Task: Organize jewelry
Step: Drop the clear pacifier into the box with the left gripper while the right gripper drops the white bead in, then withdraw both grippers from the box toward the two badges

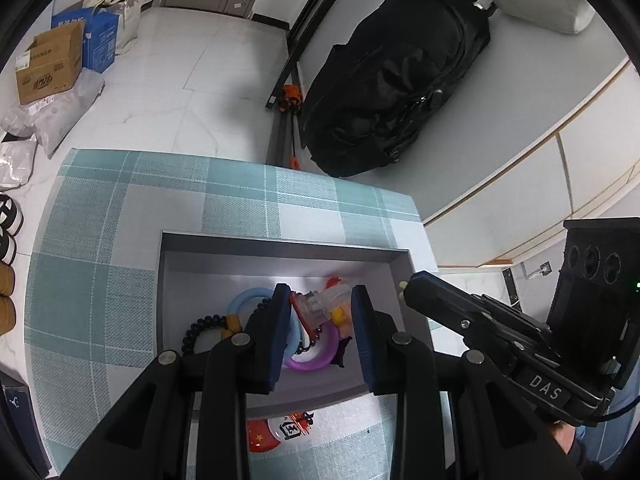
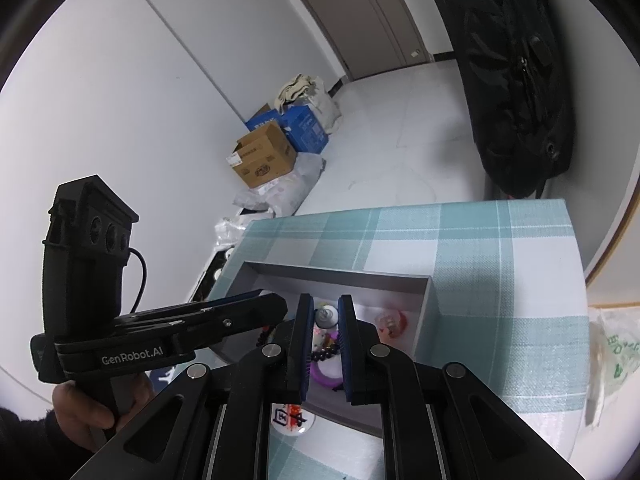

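Hovering over tray (image 1: 280, 246), possibly empty-clawed.

One grey tray (image 1: 192, 280), two ring bangles (image 1: 244, 300), one badge (image 1: 280, 432).

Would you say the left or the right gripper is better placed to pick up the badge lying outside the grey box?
Left, probably: the badge lies just below the left gripper, whose jaws stand apart; the right gripper looks nearly shut.

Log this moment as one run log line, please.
stage: jewelry sorting | left gripper: partly open, empty, over grey box | right gripper: nearly shut, empty | in box: purple ring, blue ring
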The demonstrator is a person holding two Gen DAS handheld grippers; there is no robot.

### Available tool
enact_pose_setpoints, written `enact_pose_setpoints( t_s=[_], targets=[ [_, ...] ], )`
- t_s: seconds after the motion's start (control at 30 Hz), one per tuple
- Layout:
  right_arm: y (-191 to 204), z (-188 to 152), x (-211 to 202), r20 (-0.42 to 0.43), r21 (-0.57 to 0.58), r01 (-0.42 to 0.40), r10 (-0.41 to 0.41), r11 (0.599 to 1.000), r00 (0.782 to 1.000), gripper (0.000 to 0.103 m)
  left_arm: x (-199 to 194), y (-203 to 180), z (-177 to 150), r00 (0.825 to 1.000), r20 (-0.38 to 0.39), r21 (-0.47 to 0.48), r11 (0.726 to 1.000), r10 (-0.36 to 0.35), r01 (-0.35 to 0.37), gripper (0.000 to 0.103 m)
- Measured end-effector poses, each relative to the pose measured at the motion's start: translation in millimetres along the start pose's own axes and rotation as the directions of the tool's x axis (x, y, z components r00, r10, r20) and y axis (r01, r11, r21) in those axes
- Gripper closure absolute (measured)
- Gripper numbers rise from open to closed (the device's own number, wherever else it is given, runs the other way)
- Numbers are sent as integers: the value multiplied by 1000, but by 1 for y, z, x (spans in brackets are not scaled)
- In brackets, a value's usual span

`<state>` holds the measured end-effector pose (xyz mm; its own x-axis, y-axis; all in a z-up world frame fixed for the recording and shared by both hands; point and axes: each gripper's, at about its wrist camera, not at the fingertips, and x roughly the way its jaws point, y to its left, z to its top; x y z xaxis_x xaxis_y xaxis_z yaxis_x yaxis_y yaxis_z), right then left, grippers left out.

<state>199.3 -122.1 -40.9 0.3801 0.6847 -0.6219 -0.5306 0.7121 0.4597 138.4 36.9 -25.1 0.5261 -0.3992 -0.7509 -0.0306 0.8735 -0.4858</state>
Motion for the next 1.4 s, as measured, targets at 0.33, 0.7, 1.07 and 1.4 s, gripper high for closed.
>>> enact_pose_setpoints(
  t_s=[0.33, 0.7, 1.07, 1.4],
  targets=[
    [-5, 1, 2, -4, 30, -4, 4, 1000, 1000, 92, 9, 5, 0, 1000, -23, -21, 1000, 5, -5, 78],
    [-2, 0, 6, -2, 30, 9, -9, 1000, 1000, 89, 13, 9, 1, 999, -37, -38, 999, -21, 19, 77],
    [1, -4, -17, 59, 10, 45, -46, 999, 997, 62, -4, 11, -2, 999, -3, -67, 997, -44, 43, 51],
    [7, -14, -33, 87, -11, 59, -58, 998, 994, 35, -20, -4, -13, 999, 45, 5, 1000, 2, -2, 50]
  ],
)
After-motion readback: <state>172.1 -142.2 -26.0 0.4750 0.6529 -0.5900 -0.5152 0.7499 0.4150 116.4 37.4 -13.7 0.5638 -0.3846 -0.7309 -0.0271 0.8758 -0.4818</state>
